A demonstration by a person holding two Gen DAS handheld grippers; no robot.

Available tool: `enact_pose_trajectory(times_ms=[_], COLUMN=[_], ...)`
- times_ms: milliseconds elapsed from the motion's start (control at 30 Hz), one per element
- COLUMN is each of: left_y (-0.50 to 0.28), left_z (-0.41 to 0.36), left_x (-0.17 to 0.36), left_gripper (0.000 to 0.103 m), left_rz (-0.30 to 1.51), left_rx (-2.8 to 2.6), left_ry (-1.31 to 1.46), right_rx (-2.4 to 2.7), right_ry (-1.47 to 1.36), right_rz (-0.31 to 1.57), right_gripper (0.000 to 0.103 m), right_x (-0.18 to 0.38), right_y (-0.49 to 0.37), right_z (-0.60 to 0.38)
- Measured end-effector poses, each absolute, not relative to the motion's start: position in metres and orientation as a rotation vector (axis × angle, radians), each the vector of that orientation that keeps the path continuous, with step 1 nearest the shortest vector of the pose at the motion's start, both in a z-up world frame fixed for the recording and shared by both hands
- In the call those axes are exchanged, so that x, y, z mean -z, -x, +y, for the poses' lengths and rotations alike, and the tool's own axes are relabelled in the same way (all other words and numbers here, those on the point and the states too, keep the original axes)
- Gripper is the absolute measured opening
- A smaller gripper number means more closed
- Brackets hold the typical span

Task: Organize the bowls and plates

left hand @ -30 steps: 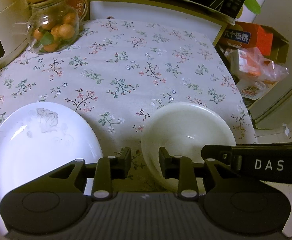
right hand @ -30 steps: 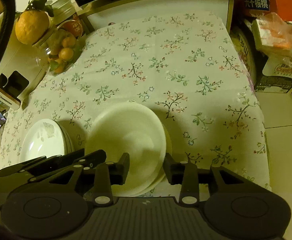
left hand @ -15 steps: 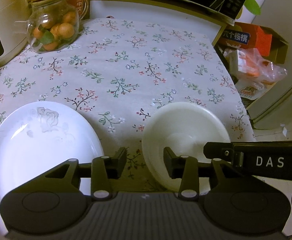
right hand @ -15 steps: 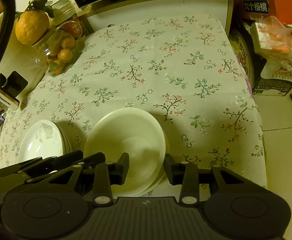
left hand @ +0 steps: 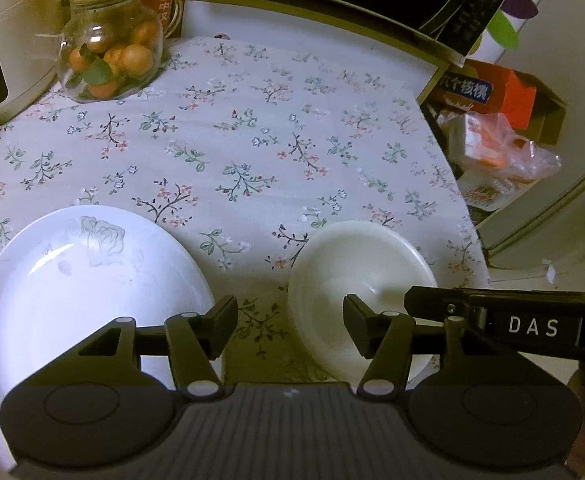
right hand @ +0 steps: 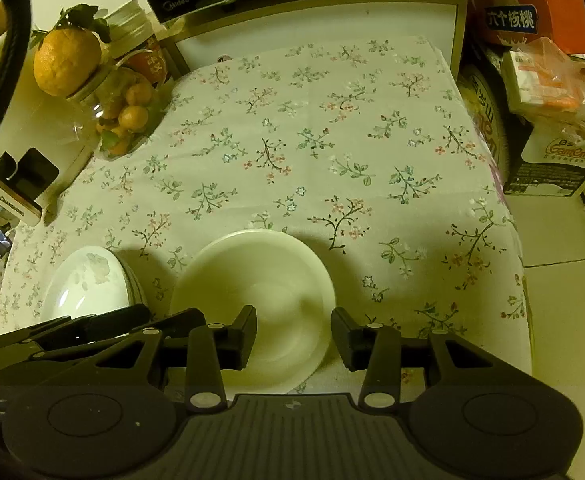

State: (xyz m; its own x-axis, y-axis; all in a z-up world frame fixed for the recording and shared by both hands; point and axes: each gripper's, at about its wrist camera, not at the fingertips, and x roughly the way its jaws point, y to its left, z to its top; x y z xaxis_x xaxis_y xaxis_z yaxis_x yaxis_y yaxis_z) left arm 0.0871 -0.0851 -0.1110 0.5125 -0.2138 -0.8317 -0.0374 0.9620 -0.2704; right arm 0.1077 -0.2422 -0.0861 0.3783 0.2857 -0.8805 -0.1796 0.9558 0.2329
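Two grippers flank the bowl (right hand: 252,292): right gripper (right hand: 294,334) straddles its right rim with jaws apart, unclamped; left gripper (left hand: 290,326), jaws opening, holds nothing beside the plate (left hand: 84,280)

Cloth (left hand: 252,152) free mid/back — jar (left hand: 108,52) blocks far-left corner.

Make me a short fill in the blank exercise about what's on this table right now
1. The tablecloth has a ____ print.
2. The glass jar holds small ____ fruits.
3. The white plate lies to the ____ of the cream bowl in the left wrist view.
4. Both dishes are ____ of food.

Missing words: floral; orange; left; empty
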Motion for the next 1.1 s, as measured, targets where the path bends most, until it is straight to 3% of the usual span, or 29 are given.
enact_pose_trajectory(times_ms=[467,667,833,1100], left_y=[-0.081,-0.082,-0.081,-0.087], left_z=[-0.086,-0.09,-0.094,-0.093], left_x=[0.094,0.093,0.09,0.097], left_gripper=[0.063,0.067,0.078,0.081], left_rz=[0.954,0.936,0.899,0.919], left_rx=[0.14,0.134,0.104,0.106], left_ry=[0.284,0.233,0.128,0.115], right_rx=[-0.302,-0.286,-0.237,-0.226], right_ry=[-0.123,-0.098,-0.011,-0.015], right_rz=[1.09,1.087,1.054,1.087], right_gripper=[0.042,0.048,0.068,0.069], right_x=[0.069,0.07,0.069,0.077], right_y=[-0.101,-0.101,-0.1,-0.105], right_z=[-0.252,-0.254,-0.253,-0.256])
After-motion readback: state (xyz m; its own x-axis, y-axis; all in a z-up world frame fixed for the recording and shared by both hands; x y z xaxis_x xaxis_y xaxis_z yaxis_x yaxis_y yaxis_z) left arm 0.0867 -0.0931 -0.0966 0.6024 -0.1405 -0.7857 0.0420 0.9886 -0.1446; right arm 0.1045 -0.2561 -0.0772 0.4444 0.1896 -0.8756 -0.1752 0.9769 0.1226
